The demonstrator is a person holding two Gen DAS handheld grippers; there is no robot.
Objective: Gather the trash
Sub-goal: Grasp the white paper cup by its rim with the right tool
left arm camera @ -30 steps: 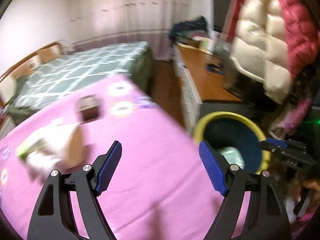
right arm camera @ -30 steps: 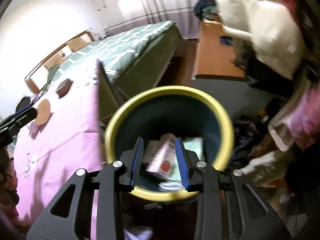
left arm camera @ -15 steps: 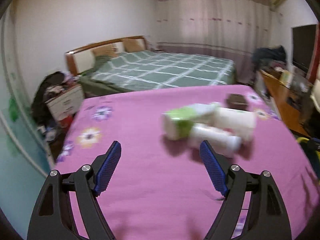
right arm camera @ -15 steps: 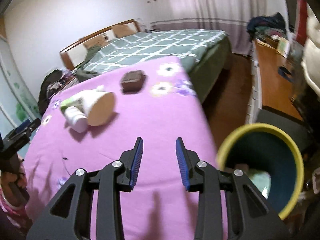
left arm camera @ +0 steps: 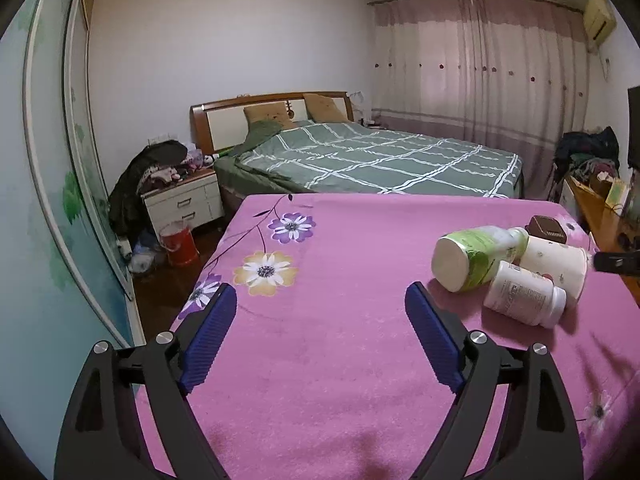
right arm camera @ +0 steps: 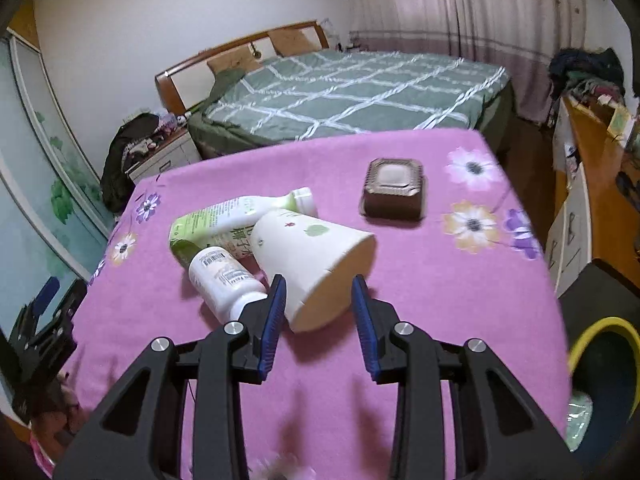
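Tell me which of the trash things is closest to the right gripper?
The white paper cup, lying on its side. Its open mouth sits right before the right gripper; the bottles and brown box lie farther off.

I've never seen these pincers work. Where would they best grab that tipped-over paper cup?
Probably across the paper cup near its open rim, coming from the mouth end. It lies on its side, mouth toward the right gripper, whose open jaws roughly flank the rim. The white pill bottle crowds its left side.

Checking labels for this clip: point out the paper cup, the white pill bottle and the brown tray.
paper cup [right arm camera: 308, 252], right wrist view, side wall
white pill bottle [right arm camera: 222, 276], right wrist view, labelled body
brown tray [right arm camera: 394, 188], right wrist view, top face
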